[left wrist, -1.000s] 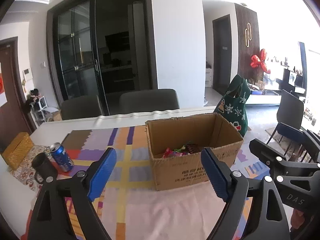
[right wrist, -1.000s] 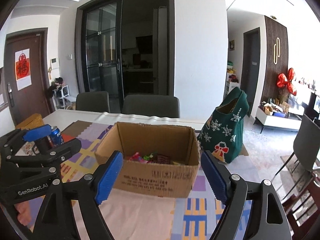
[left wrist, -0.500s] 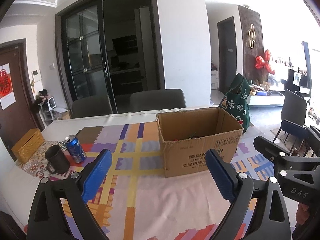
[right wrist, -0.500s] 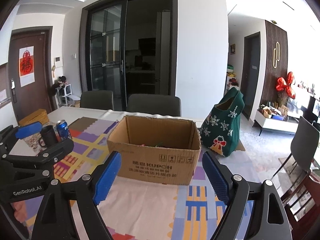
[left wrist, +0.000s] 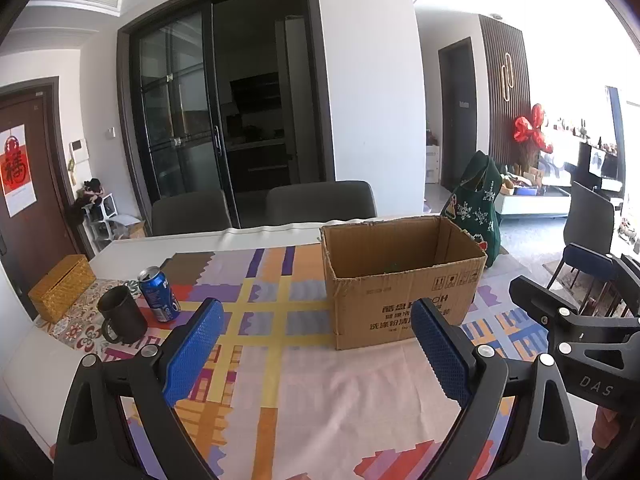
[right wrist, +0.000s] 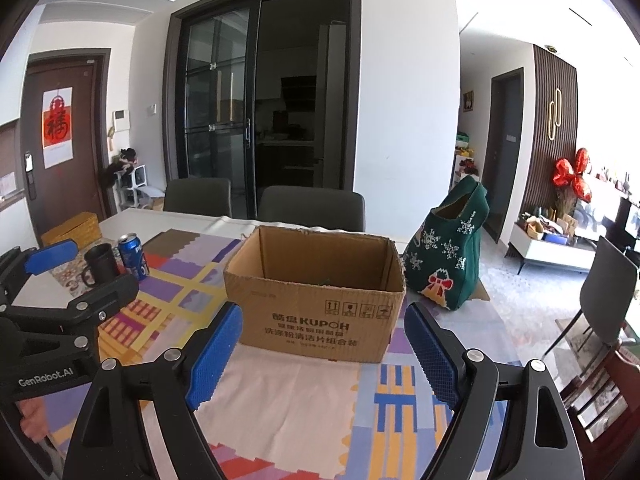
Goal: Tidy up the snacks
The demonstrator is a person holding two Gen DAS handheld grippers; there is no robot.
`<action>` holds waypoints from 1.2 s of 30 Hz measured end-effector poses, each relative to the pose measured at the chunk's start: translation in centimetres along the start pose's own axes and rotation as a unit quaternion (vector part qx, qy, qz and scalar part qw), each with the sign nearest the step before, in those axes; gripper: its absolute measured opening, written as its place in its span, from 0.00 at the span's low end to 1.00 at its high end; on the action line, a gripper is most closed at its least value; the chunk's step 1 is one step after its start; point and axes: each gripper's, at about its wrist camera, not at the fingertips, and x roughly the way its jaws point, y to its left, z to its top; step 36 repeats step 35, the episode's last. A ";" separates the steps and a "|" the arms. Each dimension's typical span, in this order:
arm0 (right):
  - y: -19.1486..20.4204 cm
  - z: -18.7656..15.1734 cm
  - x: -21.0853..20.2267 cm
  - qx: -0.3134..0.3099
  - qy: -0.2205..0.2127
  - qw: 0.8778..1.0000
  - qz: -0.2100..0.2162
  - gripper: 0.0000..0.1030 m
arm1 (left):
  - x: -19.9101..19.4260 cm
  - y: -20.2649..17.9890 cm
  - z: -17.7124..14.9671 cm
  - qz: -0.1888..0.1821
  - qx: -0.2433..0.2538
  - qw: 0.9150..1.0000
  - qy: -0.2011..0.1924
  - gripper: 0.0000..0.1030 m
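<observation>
Two grippers hover level above the near tablecloth (left wrist: pixel 320 392), each spread wide and empty: the left gripper (left wrist: pixel 316 344) marked "GenRobot.AI", the right gripper (right wrist: pixel 320 350) "DAS". Beyond stands one cardboard box (right wrist: pixel 316 300) printed "KUPOH", mid-table. Far left sit one mug (left wrist: pixel 120 316) and one blue can (left wrist: pixel 159 294); far right, one green bag (right wrist: pixel 452 256).

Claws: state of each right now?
Left claw: open, empty, short of the box.
Right claw: open, empty.
</observation>
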 end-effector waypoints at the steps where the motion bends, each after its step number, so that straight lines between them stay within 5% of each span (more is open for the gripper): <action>1: 0.0 0.0 0.0 0.000 0.000 1.000 0.000 0.81 | -0.1 0.0 0.0 -0.001 0.000 1.000 0.000 0.93; 36: -0.5 -0.5 -0.7 0.004 0.004 1.000 -0.004 0.81 | -0.5 -0.1 0.4 -0.002 -0.003 1.000 -0.004 0.93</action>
